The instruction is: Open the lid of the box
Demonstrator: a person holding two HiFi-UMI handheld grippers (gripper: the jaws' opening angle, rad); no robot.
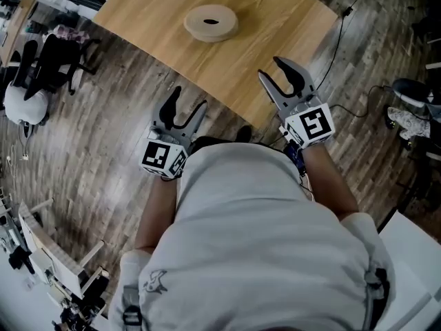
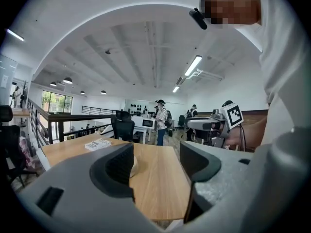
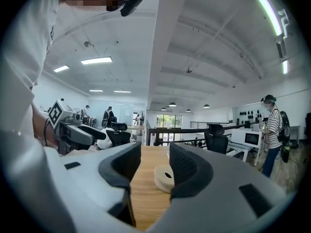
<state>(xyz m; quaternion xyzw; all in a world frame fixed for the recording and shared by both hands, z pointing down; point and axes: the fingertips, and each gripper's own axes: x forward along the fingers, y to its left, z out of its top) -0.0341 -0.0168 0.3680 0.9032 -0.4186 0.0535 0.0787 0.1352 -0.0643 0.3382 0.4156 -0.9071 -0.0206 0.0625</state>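
Big open office, wooden table (image 1: 275,40) at the upper middle, round box (image 1: 211,22) on it, lid looks still on. Left gripper (image 1: 188,101) and right gripper (image 1: 274,69) are both spread and empty, well short of it, so nothing's done yet.

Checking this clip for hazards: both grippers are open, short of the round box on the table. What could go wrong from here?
1. The round box stands free on the table; one-sided contact might slide it instead of opening it.
2. The left gripper sits just off the table edge, near its height, and could knock it.
3. A cable on the floor by the table could snag a foot.
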